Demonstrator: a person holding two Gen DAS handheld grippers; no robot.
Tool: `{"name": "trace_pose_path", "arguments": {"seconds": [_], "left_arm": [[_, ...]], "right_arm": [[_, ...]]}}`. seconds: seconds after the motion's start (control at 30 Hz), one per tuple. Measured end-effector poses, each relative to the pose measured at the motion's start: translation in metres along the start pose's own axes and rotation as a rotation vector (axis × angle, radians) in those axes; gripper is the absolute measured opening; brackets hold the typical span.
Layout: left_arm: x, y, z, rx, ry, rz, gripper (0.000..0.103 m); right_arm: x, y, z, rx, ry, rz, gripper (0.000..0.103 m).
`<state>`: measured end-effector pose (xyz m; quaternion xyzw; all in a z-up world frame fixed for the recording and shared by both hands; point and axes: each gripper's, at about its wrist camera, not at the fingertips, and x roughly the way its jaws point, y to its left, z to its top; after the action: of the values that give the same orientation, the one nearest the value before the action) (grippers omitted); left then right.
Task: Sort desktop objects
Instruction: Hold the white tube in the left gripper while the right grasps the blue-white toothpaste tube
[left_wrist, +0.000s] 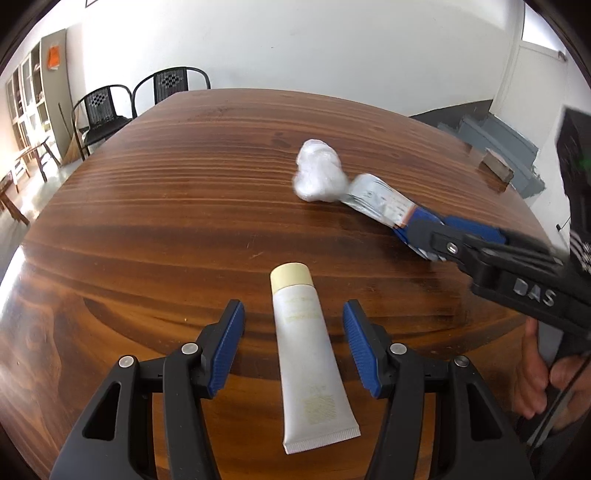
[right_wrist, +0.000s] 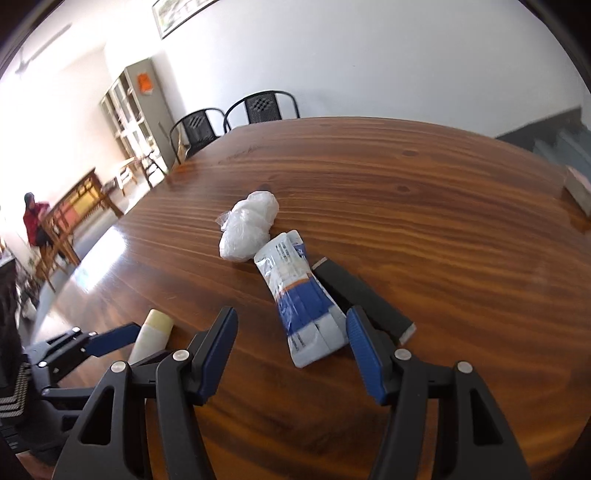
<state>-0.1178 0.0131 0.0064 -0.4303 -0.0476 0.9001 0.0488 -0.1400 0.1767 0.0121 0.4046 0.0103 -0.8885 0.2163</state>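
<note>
The left gripper (left_wrist: 293, 325) stands open astride a white tube (left_wrist: 308, 354) lying on the brown wooden table (left_wrist: 166, 206), pads clear of it. The right gripper (right_wrist: 291, 332) gapes over a blue-and-white packet (right_wrist: 299, 295), a white plastic wad (right_wrist: 249, 227) beyond its tips. Only the right view shows a black bar (right_wrist: 364, 299) beside the packet; black chairs (left_wrist: 110, 110) wait by white walls.

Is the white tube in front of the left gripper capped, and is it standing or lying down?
Capped and lying flat. The white tube rests lengthwise on the table, cream cap on, between the open left gripper pads, untouched.
</note>
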Motion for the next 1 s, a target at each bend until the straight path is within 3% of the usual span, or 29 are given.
{"name": "trace_pose_path", "arguments": {"seconds": [0.17,0.27,0.37,0.5,0.57,0.8,1.0], "left_arm": [[0.001,-0.003,0.000,0.011,-0.005,0.009,0.059],[0.000,-0.003,-0.002,0.011,-0.002,0.005,0.058],[-0.003,-0.001,-0.002,-0.004,0.013,-0.029,0.038],[-0.006,0.004,-0.004,-0.028,0.022,-0.053,0.029],[-0.006,0.007,-0.003,-0.026,0.023,-0.055,0.029],[-0.009,0.014,-0.005,-0.038,0.027,-0.029,0.029],[-0.009,0.017,-0.005,-0.043,0.029,-0.015,0.029]], "right_arm": [[0.013,0.005,0.013,-0.035,0.005,-0.008,0.066],[0.021,0.017,0.017,-0.102,0.000,-0.081,0.066],[0.026,0.024,0.019,-0.137,0.013,-0.138,0.066],[0.032,0.026,0.019,-0.160,0.011,-0.157,0.067],[0.034,0.029,0.019,-0.164,0.018,-0.159,0.066],[0.017,0.027,0.013,-0.157,0.080,0.090,0.067],[0.013,0.005,0.029,-0.035,0.053,0.107,0.066]]}}
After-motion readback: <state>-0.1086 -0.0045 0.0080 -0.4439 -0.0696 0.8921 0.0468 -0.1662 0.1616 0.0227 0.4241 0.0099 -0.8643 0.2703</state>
